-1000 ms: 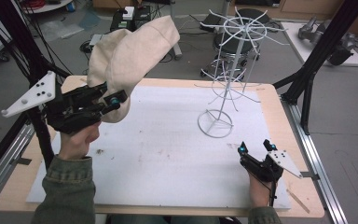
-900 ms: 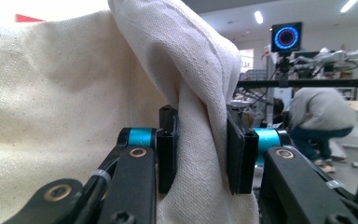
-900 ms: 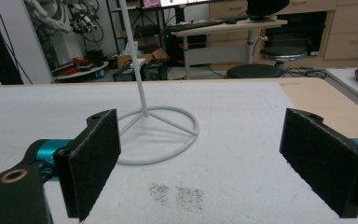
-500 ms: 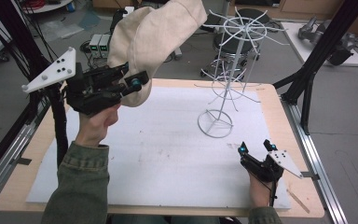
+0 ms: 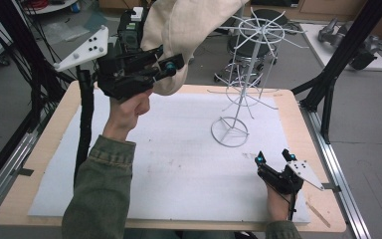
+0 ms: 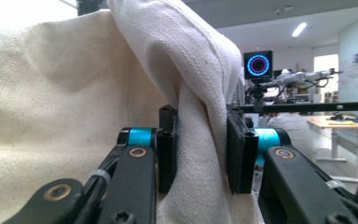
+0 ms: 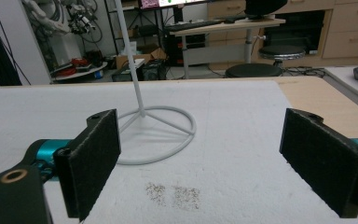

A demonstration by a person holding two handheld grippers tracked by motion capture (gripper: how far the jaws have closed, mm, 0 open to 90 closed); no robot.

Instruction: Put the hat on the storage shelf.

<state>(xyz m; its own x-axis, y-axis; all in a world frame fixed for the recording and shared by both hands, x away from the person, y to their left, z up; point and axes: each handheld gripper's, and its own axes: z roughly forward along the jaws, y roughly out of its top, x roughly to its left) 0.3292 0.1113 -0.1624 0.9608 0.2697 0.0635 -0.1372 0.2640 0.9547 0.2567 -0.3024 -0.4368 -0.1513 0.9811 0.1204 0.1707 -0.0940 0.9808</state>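
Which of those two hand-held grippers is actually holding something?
The left hand-held gripper, raised at the table's far left. Its jaws pinch a fold of the cream cloth hat. The right hand-held gripper rests near the white wire rack, jaws wide apart.

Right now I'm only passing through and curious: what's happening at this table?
A person is working with a handheld gripper in each hand. The left gripper is clamped on a fold of a cream canvas hat and holds it up in the air, beside the top of a white wire stand that sits on the white mat. The right gripper rests low near the table's front edge, jaws open and empty, facing the stand's ring base.
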